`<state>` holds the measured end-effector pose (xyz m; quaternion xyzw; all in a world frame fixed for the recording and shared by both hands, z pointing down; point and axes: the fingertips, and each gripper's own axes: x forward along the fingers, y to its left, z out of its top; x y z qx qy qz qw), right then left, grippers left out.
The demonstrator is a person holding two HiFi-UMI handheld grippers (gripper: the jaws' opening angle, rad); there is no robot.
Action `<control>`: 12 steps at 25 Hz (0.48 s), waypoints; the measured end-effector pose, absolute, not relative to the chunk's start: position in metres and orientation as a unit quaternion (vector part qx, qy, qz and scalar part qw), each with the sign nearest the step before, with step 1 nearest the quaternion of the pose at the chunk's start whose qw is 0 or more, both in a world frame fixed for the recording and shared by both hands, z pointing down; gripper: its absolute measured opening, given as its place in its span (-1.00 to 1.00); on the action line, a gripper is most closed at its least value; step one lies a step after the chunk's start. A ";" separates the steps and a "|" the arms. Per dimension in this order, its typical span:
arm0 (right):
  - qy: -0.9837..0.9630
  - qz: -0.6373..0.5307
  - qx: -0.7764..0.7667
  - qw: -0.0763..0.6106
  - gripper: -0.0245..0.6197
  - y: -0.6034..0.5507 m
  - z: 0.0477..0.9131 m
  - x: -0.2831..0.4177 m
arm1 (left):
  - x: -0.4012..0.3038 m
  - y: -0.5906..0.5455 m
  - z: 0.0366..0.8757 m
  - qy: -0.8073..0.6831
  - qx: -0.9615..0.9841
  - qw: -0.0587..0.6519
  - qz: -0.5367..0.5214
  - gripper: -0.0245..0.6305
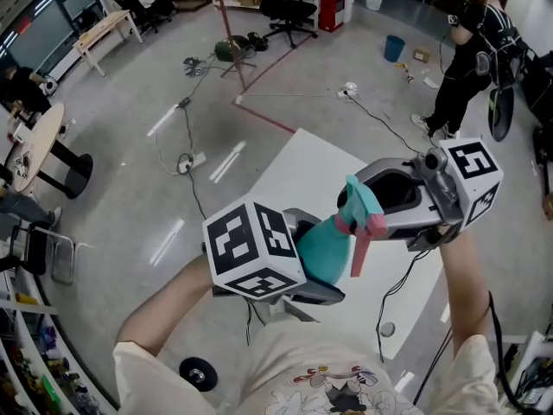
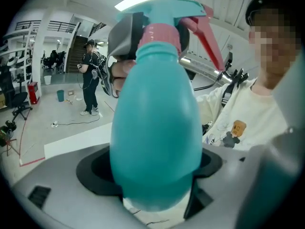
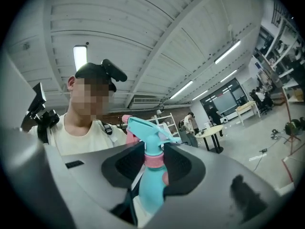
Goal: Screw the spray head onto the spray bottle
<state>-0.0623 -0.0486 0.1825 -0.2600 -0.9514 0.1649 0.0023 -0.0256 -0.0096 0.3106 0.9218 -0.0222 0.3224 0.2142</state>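
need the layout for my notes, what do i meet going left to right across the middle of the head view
left marker cube -> teal spray bottle -> spray head -> right marker cube

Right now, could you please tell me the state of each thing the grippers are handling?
spray bottle, held in the air between both grippers.
spray head, sitting on the bottle's neck; tightness cannot be told.
left gripper, shut on spray bottle.
right gripper, shut on spray head.

Spray head atop spray bottle, left claw at base, right claw at top
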 end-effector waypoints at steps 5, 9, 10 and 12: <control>-0.947 0.134 -0.294 -0.008 -0.55 -0.033 0.173 -0.062 | -0.028 0.005 0.302 -0.001 0.919 0.194 0.343 0.37; -0.940 0.112 -0.323 -0.012 -0.55 -0.023 0.176 -0.054 | -0.023 0.015 0.306 0.020 0.917 0.189 0.352 0.37; -0.938 0.108 -0.329 -0.012 -0.55 -0.020 0.178 -0.052 | -0.022 0.018 0.307 0.026 0.916 0.189 0.353 0.37; -0.935 0.103 -0.340 -0.010 -0.55 -0.011 0.180 -0.052 | -0.020 0.025 0.311 0.037 0.916 0.187 0.354 0.37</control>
